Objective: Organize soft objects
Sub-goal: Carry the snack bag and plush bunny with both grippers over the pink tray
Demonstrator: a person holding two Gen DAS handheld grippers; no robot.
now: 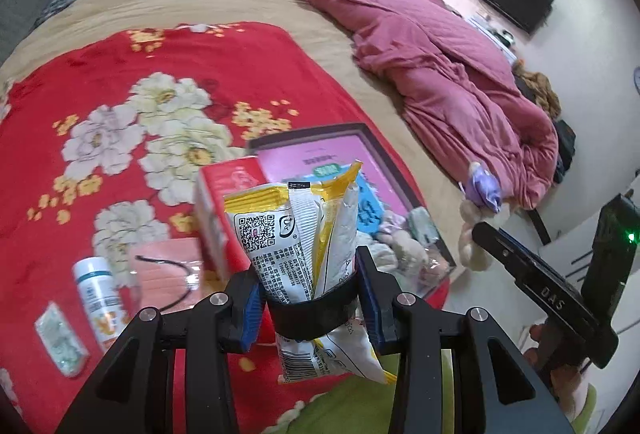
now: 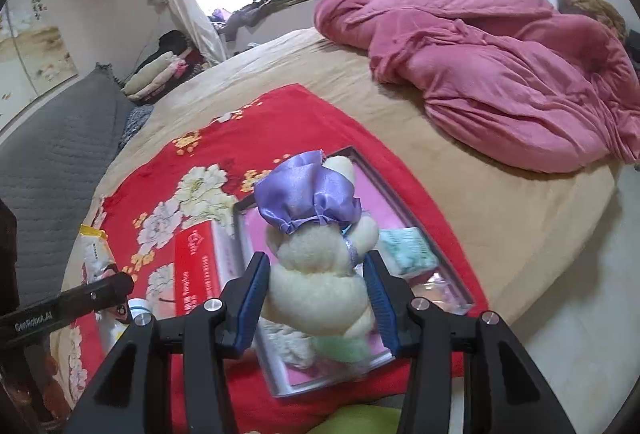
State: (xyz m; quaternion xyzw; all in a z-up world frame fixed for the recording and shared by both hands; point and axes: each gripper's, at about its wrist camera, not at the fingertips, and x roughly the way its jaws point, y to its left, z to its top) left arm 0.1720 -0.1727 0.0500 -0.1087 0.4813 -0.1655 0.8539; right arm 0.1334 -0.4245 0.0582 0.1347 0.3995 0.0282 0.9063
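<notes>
Left wrist view: the left gripper [image 1: 308, 298] has its jaws pinching a yellow-and-white snack packet [image 1: 296, 230], held upright above the red floral blanket [image 1: 120, 93].

Right wrist view: the right gripper [image 2: 318, 298] has its jaws clamping a cream plush bear [image 2: 320, 274] in a purple satin dress, over the clear tray [image 2: 424, 234].

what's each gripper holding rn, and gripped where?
Left gripper: yellow-and-white snack packet, pinched low across its middle. Right gripper: cream plush bear in a purple dress, fingers on both sides of its lower body.
</notes>
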